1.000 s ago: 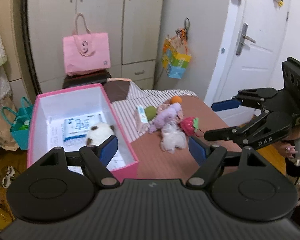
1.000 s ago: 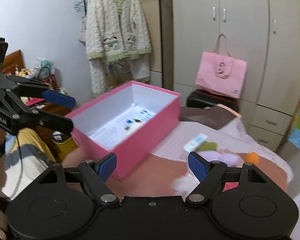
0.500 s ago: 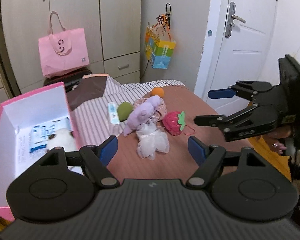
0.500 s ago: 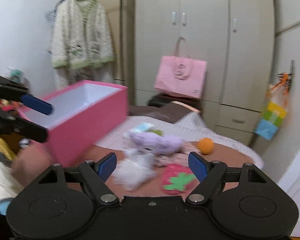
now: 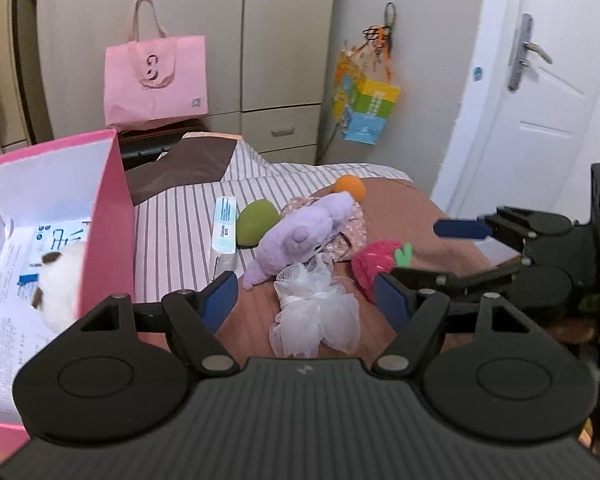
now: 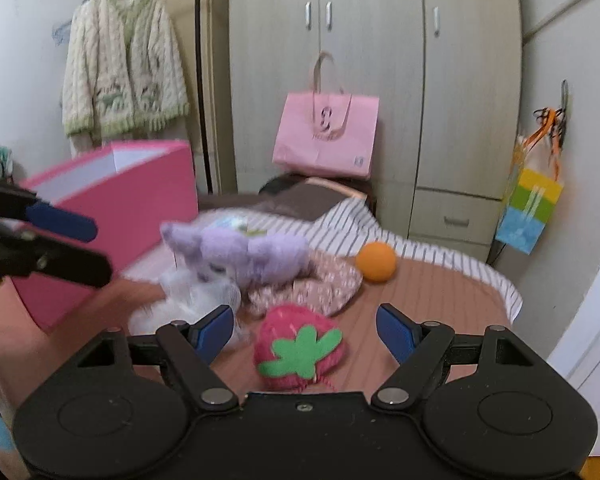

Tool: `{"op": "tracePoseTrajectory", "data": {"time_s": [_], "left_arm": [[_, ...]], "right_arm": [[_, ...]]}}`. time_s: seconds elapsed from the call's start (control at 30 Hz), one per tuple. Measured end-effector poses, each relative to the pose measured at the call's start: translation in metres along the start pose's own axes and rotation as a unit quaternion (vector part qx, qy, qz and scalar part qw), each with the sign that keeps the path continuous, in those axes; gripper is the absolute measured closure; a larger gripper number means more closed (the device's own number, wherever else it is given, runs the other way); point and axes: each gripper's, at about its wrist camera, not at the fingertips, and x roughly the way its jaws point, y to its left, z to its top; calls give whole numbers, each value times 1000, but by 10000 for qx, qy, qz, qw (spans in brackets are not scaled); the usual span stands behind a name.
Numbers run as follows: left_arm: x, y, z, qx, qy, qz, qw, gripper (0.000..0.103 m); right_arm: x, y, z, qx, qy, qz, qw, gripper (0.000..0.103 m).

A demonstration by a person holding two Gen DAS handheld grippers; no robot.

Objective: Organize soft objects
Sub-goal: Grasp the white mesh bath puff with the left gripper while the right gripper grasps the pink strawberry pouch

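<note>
Soft toys lie in a pile on the brown bed cover: a purple plush point(image 5: 296, 240), a white mesh puff point(image 5: 316, 320), a red knitted strawberry point(image 6: 300, 348), a green ball point(image 5: 256, 222), an orange ball point(image 6: 376, 262) and a floral pouch point(image 6: 324, 284). My left gripper point(image 5: 306, 300) is open, low over the mesh puff, which lies between its fingers untouched. My right gripper point(image 6: 306, 332) is open, with the strawberry lying between its fingers and clear of the pads. The open pink box point(image 5: 108, 216) at the left holds a white plush point(image 5: 60, 280) on printed paper.
A tissue pack point(image 5: 224, 232) lies on the striped sheet beside the green ball. A pink tote bag point(image 5: 156, 80) stands against the wardrobe behind the bed. A colourful bag point(image 5: 368, 112) hangs by the white door point(image 5: 540, 100). A knitted cardigan point(image 6: 120, 68) hangs at the far left.
Both grippers have come down and closer to the toy pile. The pink box has slid to the left edge of both views. The strawberry now lies between the right fingers.
</note>
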Motion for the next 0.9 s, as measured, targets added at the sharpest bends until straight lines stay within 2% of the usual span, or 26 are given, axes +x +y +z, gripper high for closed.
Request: {"op": "tracePoseTrajectory", "data": {"time_s": [0.23, 0.37, 0.5, 0.63, 0.7, 0.73, 0.83, 0.87, 0.9], "left_arm": [[35, -12, -15, -61, -143, 200, 9997, 30], [52, -9, -20, -217, -197, 453, 9985, 31], [63, -3, -23, -433, -146, 436, 9980, 31], [70, -4, -28, -562, -46, 379, 9977, 30], [74, -5, -30, -624, 32, 374, 9973, 30], [75, -6, -31, -637, 42, 355, 9973, 30], [82, -8, -32, -683, 230, 334, 9968, 31], [82, -10, -33, -639, 190, 359, 9971, 33], [81, -11, -34, -605, 188, 367, 9973, 41]], "right_arm": [[19, 8, -14, -554, 130, -175, 9982, 25], [25, 12, -18, -754, 115, -204, 9969, 25], [30, 9, -20, -626, 145, -147, 9978, 26], [29, 7, -20, -487, 136, 25, 9987, 30], [30, 8, -21, -483, 141, 67, 9987, 35], [31, 8, -22, -479, 175, 82, 9987, 40], [32, 11, -23, -475, 210, 40, 9986, 44], [32, 12, -23, -458, 214, 29, 9987, 46], [31, 12, -24, -431, 222, 15, 9988, 46]]}}
